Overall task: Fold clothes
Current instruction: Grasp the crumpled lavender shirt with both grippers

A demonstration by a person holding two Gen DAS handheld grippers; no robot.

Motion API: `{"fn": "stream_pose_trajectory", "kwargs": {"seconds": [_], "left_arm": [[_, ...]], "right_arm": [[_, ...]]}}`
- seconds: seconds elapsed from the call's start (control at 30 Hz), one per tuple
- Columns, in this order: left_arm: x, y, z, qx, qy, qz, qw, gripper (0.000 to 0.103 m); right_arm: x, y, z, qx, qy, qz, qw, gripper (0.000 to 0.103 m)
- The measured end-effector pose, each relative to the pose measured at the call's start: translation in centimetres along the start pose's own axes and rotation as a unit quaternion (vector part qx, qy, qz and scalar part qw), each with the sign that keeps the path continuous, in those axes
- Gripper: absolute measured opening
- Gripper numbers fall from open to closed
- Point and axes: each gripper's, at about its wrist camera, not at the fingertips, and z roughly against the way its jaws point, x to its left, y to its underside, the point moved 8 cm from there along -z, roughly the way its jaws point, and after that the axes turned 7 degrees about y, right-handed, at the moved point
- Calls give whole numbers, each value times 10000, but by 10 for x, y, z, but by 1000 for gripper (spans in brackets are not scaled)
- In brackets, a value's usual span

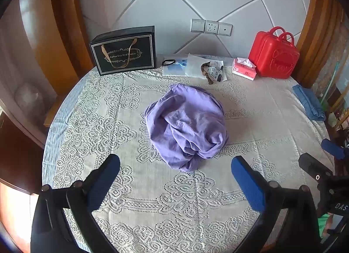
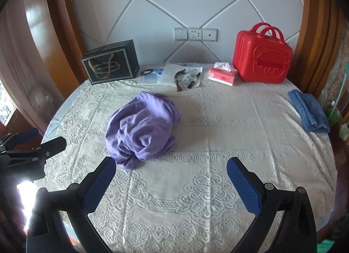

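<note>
Purple garment [image 1: 185,126] lies crumpled mid-bench [image 1: 261,109]; left gripper [image 1: 175,163] and right gripper [image 2: 171,163] near it, jaws released, empty.

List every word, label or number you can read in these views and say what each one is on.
"Coffee Cup And Saucer": gold lettering on the black gift bag.
"DAS": white letters, cut off by the edge, on the right claw's black body in the left wrist view.
Red tissue pack: printing too blurred to read.
Printed papers by the wall: too small to read.
Red case: embossed bear face, no readable text.
</note>
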Motion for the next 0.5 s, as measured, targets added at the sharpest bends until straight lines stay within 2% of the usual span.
{"fn": "stream_pose_trajectory", "kwargs": {"seconds": [0.2, 0.3, 0.4, 0.5], "left_arm": [[16, -9, -48, 143, 42, 160, 9998, 103], [29, -14, -94, 321, 181, 255, 9990, 103], [44, -17, -148, 574, 234, 361, 9974, 103], [57, -18, -200, 817, 129, 398, 9958, 87]], "right_arm": [[-2, -1, -46, 343, -82, -45, 9994, 103], [-3, -2, -69, 514, -124, -68, 9986, 103], [1, -6, -107, 723, -352, -146, 9966, 103], [6, -12, -149, 937, -551, -229, 9938, 102]]}}
